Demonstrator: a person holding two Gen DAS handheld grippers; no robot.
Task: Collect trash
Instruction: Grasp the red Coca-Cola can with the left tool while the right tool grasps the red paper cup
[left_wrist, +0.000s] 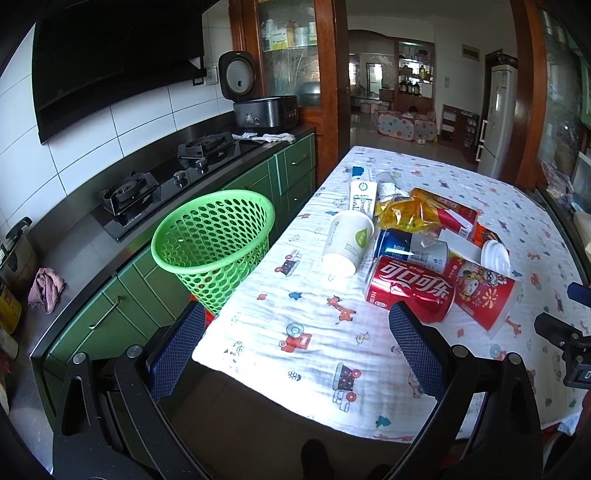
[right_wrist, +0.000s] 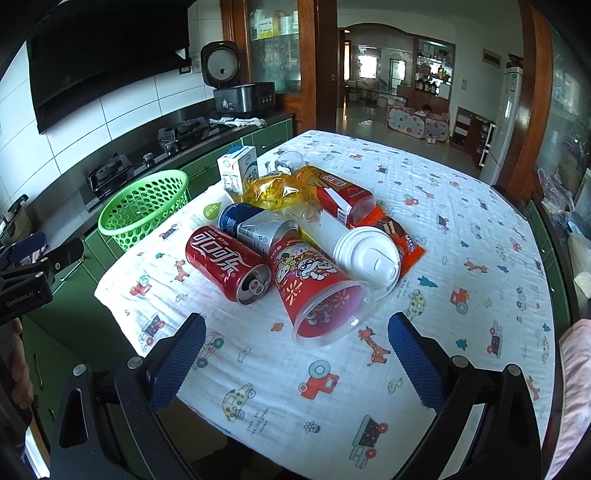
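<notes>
A pile of trash lies on the table: a red cola can (left_wrist: 410, 291) (right_wrist: 227, 264), a red printed plastic cup (left_wrist: 484, 295) (right_wrist: 317, 291) on its side, a blue can (left_wrist: 410, 249) (right_wrist: 251, 227), a white paper cup (left_wrist: 347, 243), a white lidded cup (right_wrist: 367, 260), a milk carton (right_wrist: 238, 168), yellow wrappers (right_wrist: 280, 192) and a red snack box (right_wrist: 341, 195). A green mesh basket (left_wrist: 214, 240) (right_wrist: 146, 206) stands left of the table. My left gripper (left_wrist: 303, 334) is open and empty, near the table's front left edge. My right gripper (right_wrist: 297, 338) is open and empty, just before the red cup.
The table (right_wrist: 461, 229) carries a white cloth with cartoon prints. A counter with a gas stove (left_wrist: 166, 184) and a rice cooker (left_wrist: 258, 103) runs along the left. Green cabinets (left_wrist: 110, 310) stand below it. A doorway (left_wrist: 406, 92) opens at the back.
</notes>
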